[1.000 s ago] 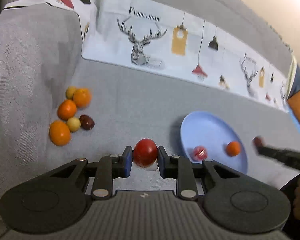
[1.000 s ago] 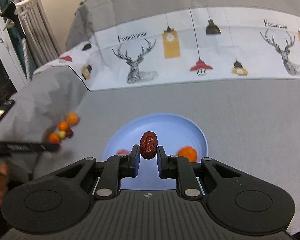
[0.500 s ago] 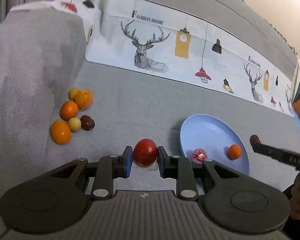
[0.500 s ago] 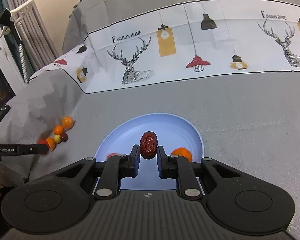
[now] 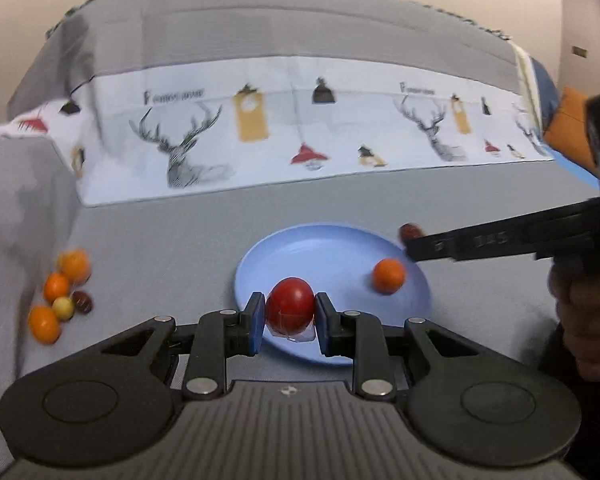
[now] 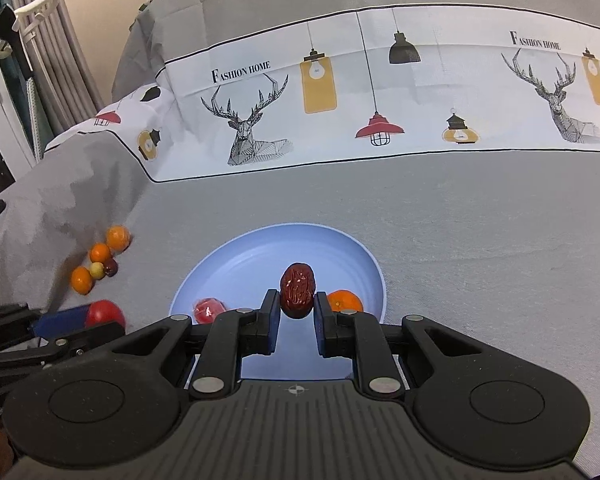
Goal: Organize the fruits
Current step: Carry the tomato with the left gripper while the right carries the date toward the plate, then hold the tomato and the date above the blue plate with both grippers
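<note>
My left gripper (image 5: pixel 290 316) is shut on a red tomato (image 5: pixel 290 310) and holds it over the near left edge of the blue plate (image 5: pixel 320 248). My right gripper (image 6: pixel 296 312) is shut on a wrinkled dark red date (image 6: pixel 297 290) above the plate (image 6: pixel 240 264). An orange (image 5: pixel 388 275) lies on the plate; it also shows in the right wrist view (image 6: pixel 345 301), with a small red wrapped fruit (image 6: pixel 208 309). The right gripper shows in the left wrist view (image 5: pixel 410 236) at the plate's right rim. The left gripper with its tomato (image 6: pixel 104 314) shows left of the plate.
A cluster of several loose fruits (image 5: pixel 60 292) lies on the grey cloth to the left of the plate, also in the right wrist view (image 6: pixel 98 260): oranges, a small yellow one and a dark date. A white printed cloth band (image 6: pixel 380 100) runs behind.
My left gripper has swung right with the tomato, from left of the plate to over its near left edge. My right gripper holds the date over the plate, a little closer.
</note>
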{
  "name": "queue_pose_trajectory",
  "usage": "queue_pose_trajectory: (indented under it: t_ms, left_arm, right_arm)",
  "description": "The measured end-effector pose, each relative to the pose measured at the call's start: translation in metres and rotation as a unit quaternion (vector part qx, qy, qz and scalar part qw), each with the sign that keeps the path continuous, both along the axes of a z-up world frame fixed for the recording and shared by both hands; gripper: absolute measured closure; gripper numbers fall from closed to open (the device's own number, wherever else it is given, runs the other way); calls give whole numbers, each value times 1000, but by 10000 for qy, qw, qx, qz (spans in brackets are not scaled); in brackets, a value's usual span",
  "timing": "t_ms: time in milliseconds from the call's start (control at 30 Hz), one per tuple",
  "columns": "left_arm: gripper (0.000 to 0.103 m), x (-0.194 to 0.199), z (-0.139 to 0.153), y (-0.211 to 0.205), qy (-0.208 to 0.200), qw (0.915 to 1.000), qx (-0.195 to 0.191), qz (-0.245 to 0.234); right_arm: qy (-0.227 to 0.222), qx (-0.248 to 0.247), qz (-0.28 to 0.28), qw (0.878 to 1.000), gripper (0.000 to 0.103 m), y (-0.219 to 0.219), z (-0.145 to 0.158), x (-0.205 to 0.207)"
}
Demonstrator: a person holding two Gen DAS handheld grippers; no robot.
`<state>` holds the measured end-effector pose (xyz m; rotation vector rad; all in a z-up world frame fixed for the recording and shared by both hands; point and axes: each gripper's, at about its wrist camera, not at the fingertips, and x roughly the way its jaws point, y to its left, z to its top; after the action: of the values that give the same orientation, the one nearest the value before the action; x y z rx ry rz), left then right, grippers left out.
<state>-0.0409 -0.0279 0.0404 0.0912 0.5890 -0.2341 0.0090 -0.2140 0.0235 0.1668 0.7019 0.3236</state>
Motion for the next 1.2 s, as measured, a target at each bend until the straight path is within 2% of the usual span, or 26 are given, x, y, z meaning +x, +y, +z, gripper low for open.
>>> queue_pose_trajectory:
  t_ms: [133, 267, 367, 433, 633, 1200]
  left_arm:
    - [74, 15, -6, -11, 127, 9998, -155, 23]
    - [74, 21, -4, -20, 31, 9992, -409, -38]
    - [74, 12, -11, -23, -82, 9993, -216, -310]
    - [74, 12, -16, -22, -9, 9992, -125, -380]
    - [74, 22, -16, -11, 34, 9990, -415, -184]
    - [74, 25, -20, -13, 89, 9986, -472, -234]
  right_arm:
    - [9, -106, 0, 9999, 84, 4, -2, 2]
    - [-38, -247, -83, 9997, 84, 5, -4, 2]
    - [-28, -281, -117, 9995, 84, 3, -5, -1]
    - [-37, -328, -105, 9994, 84, 4, -5, -2]
    - [-54, -479, 0, 9988, 84, 13, -6, 0]
    - [-54, -630, 80, 9980, 84, 20, -10, 1]
